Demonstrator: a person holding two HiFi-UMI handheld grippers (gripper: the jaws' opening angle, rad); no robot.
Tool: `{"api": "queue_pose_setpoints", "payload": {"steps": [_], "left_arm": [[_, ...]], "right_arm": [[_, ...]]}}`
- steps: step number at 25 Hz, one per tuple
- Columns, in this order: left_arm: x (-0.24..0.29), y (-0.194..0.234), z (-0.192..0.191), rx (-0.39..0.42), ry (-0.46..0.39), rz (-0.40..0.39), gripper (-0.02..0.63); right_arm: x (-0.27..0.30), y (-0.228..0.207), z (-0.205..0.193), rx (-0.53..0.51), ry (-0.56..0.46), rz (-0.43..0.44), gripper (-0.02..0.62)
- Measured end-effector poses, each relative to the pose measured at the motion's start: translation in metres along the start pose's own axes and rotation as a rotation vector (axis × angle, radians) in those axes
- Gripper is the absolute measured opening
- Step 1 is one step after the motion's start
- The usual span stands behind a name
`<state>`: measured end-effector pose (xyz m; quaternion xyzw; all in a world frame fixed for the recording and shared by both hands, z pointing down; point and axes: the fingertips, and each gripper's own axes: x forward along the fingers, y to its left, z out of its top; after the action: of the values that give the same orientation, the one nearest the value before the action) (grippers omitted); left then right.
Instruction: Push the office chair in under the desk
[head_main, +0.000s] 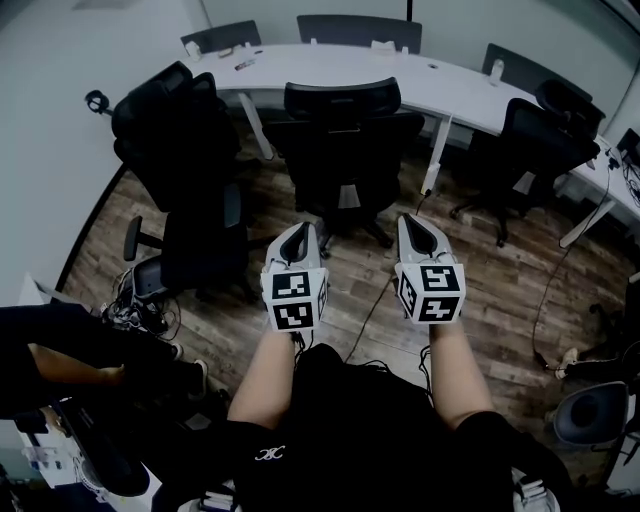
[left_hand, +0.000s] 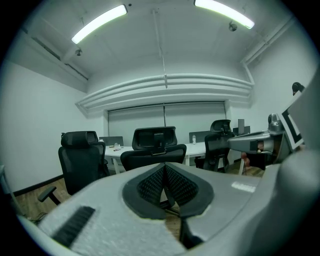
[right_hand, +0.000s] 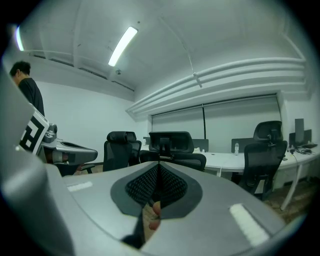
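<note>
Chair (head_main: 340, 130): black, mesh back, centre of the floor (head_main: 480, 290). Its back is turned this way and its front faces the curved white worktop (head_main: 330, 65). Backrest and wheeled base both sit on the near side of the worktop edge, so I judge it not yet pushed in.

Left gripper (head_main: 297, 235) and right gripper (head_main: 418, 228) are side by side, level and aimed at the chair, but apart from it with no contact. The fingers of both are pressed together with nothing between them.

Step in hand, as I read it: the approach, before any push. The next move calls for carrying both closed tips forward to the backrest, one on each side of its middle. Then a straight, even shove, so the chair rolls and does not swivel.

Room:
- Neighbour chair (head_main: 175, 140) stands near on the left.
- Worktop leg (head_main: 436, 155) stands just right of the seat.
- Far chair (head_main: 540, 140) is further right, well apart.
- The slot between leg and neighbour chair looks enough, not generous.
- Cable (head_main: 372, 305) runs over the floor between the grippers toward the base, and the castors could catch on it.
- A person (head_main: 60, 350) is low at the left, well clear.
</note>
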<state>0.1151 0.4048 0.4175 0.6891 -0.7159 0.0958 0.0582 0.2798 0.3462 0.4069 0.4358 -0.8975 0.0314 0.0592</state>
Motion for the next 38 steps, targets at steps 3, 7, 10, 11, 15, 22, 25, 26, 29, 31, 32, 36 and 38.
{"api": "queue_pose_setpoints", "payload": {"steps": [3, 7, 10, 11, 15, 22, 25, 26, 29, 31, 32, 36, 38], "left_arm": [[0.009, 0.001, 0.001, 0.007, -0.004, 0.005, 0.009], [0.028, 0.005, 0.002, 0.010, -0.007, 0.008, 0.009], [0.047, 0.011, 0.004, 0.021, -0.009, 0.007, 0.009], [0.055, 0.014, 0.005, 0.028, -0.010, 0.006, 0.009], [0.089, 0.030, 0.010, 0.055, -0.007, 0.010, 0.009], [0.161, 0.068, 0.022, 0.115, 0.008, -0.015, 0.009], [0.194, 0.087, 0.026, 0.185, 0.017, -0.015, 0.035], [0.206, 0.094, 0.026, 0.211, 0.022, -0.016, 0.052], [0.240, 0.112, 0.029, 0.308, 0.045, -0.029, 0.107], [0.264, 0.123, 0.027, 0.401, 0.073, -0.044, 0.143], [0.275, 0.129, 0.025, 0.457, 0.090, -0.050, 0.161], [0.316, 0.158, 0.016, 0.661, 0.161, -0.069, 0.210], [0.335, 0.175, 0.011, 0.738, 0.194, -0.066, 0.218]], "right_arm": [[0.008, -0.005, -0.001, -0.005, 0.001, 0.004, 0.009], [0.026, -0.012, -0.003, -0.012, 0.005, 0.010, 0.009], [0.044, -0.019, -0.003, -0.020, 0.010, 0.012, 0.009], [0.052, -0.022, -0.003, -0.025, 0.012, 0.011, 0.009], [0.086, -0.034, -0.002, -0.044, 0.024, 0.013, 0.009], [0.161, -0.059, 0.005, -0.077, 0.047, 0.005, 0.011], [0.194, -0.073, 0.005, -0.111, 0.077, 0.006, 0.011], [0.205, -0.078, 0.005, -0.129, 0.089, 0.009, 0.015], [0.239, -0.095, 0.003, -0.205, 0.134, 0.019, 0.063], [0.260, -0.106, 0.002, -0.272, 0.168, 0.030, 0.090], [0.270, -0.111, 0.001, -0.310, 0.186, 0.037, 0.107], [0.310, -0.139, -0.005, -0.493, 0.277, 0.039, 0.185], [0.328, -0.154, -0.011, -0.584, 0.327, 0.028, 0.215]]}}
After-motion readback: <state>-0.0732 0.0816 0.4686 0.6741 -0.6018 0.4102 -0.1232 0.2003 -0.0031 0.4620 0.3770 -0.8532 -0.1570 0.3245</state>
